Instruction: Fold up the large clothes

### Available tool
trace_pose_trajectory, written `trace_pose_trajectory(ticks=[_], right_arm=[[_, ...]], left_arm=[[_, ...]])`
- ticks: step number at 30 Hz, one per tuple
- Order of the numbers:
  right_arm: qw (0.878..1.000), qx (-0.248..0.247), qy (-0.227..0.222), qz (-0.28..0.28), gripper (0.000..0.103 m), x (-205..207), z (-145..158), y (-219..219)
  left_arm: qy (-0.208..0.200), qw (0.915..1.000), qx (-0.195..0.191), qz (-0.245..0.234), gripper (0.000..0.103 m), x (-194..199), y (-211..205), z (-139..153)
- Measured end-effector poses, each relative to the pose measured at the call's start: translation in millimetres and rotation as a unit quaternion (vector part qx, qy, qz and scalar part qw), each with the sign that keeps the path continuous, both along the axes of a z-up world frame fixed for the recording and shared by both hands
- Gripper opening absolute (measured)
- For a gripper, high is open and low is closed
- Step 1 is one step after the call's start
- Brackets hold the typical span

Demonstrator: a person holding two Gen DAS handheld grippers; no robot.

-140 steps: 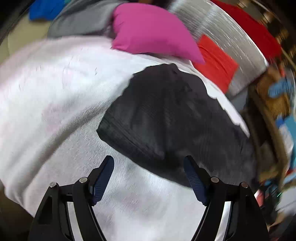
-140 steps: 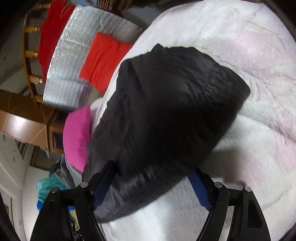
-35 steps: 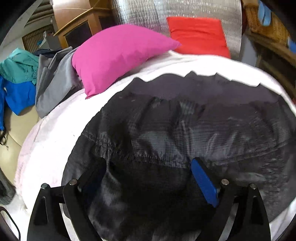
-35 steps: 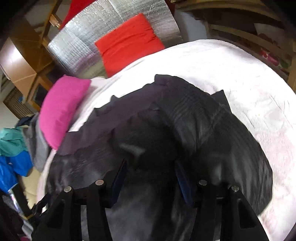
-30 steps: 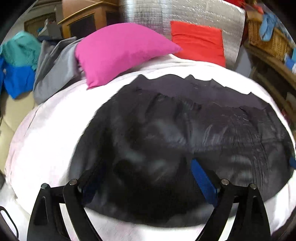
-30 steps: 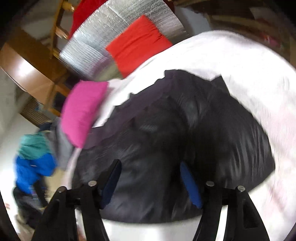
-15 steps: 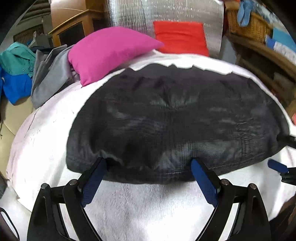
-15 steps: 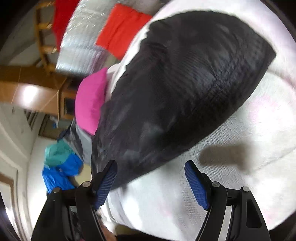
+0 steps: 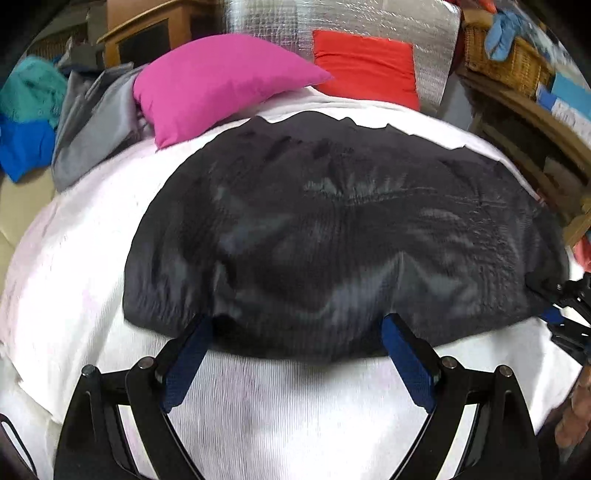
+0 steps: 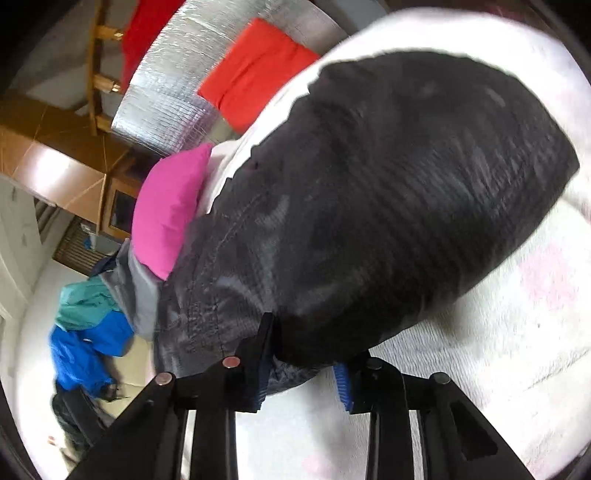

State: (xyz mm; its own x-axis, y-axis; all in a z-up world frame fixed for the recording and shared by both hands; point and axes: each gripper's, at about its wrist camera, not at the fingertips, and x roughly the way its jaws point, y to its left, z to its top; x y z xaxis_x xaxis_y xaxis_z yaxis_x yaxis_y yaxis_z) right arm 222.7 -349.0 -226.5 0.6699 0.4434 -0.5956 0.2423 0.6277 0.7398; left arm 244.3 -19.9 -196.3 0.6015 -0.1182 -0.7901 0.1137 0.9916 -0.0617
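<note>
A large black garment [image 9: 343, 236] lies spread on the white bed cover [image 9: 295, 413]. My left gripper [image 9: 295, 328] is open wide at the garment's near hem, which lies between the fingertips [image 9: 391, 325] unpinched. In the right wrist view the same garment [image 10: 388, 206] fills the middle. My right gripper [image 10: 301, 365] is closing its jaws on the garment's near corner, and bunched fabric fills the narrow gap and touches both pads. The right gripper [image 9: 554, 299] also shows at the garment's right corner in the left wrist view.
A pink pillow [image 9: 221, 81] and a red cushion [image 9: 365, 70] sit at the bed's far side against a silver foil panel [image 9: 369, 18]. Grey, teal and blue clothes [image 9: 55, 122] are piled at left. Wooden shelves with a wicker basket [image 9: 506, 59] stand at right.
The garment has settled flat on the bed. Both grippers have drawn back and down to its near edge. The right jaws have narrowed from wide onto the corner fabric.
</note>
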Motion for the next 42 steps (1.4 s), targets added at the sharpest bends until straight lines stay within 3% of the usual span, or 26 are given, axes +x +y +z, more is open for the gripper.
trace_pose_trajectory(ticks=[1,2,4,9,13,15,16,18,19,22,25,26,29,30,32,34,35,38,42], right_arm=[[1.0,0.004,0.0,-0.002,0.04,-4,1,-5],[1.0,0.007,-0.005,-0.012,0.056,-9,4,-12],[0.999,0.014,-0.016,-0.039,0.073,-18,9,-25],[0.994,0.039,-0.003,-0.104,0.073,-35,2,-65],[0.987,0.056,0.01,-0.15,0.073,-32,-10,-81],[0.986,0.058,-0.006,-0.159,0.073,-28,-11,-84],[0.986,0.054,-0.012,-0.159,0.071,-27,-10,-84],[0.986,0.021,-0.017,-0.164,0.053,-25,-4,-79],[0.986,0.005,-0.019,-0.166,0.046,-26,-1,-79],[0.985,-0.009,-0.036,-0.167,0.044,-32,7,-76],[0.986,-0.039,-0.013,-0.161,0.043,-29,2,-75],[0.986,-0.042,0.004,-0.159,0.043,-26,-3,-74],[0.988,-0.02,0.012,-0.156,0.045,-30,-7,-77],[0.987,-0.023,0.014,-0.156,0.049,-34,-2,-77],[0.986,-0.038,0.017,-0.16,0.076,-48,8,-74],[0.987,-0.055,0.01,-0.148,0.078,-58,18,-68],[0.988,-0.075,0.006,-0.133,0.078,-64,27,-60],[0.984,-0.14,-0.01,-0.107,0.078,-84,49,-39],[0.97,-0.233,-0.042,-0.049,0.078,-107,87,9]], left_arm=[[0.002,0.9999,-0.011,0.003,0.093,-3,5,0],[0.006,0.9997,-0.021,0.01,0.093,-7,12,-1],[0.022,0.9984,-0.045,0.026,0.093,-12,27,-6],[0.057,0.9844,-0.132,0.101,0.093,-8,79,-17],[0.059,0.9769,-0.148,0.142,0.093,9,97,-18],[0.057,0.9737,-0.159,0.153,0.093,17,99,-19],[0.052,0.9722,-0.166,0.157,0.093,20,100,-20],[0.035,0.9699,-0.173,0.168,0.086,24,102,-19],[0.028,0.9701,-0.169,0.172,0.067,25,102,-19],[0.009,0.9741,-0.146,0.172,0.059,26,99,-15],[0.015,0.9821,-0.094,0.163,0.062,34,87,-27],[0.02,0.9821,-0.092,0.163,0.062,37,86,-31],[0.011,0.9849,-0.072,0.157,0.063,32,83,-21],[0.005,0.9861,-0.06,0.155,0.063,27,81,-16],[-0.006,0.9877,-0.027,0.154,0.064,15,77,-5],[-0.027,0.9879,0.026,0.15,0.066,-2,69,13],[-0.047,0.986,0.062,0.147,0.069,-16,62,26],[-0.102,0.9798,0.113,0.13,0.079,-49,51,57],[-0.16,0.9748,0.115,0.105,0.086,-101,39,108]])
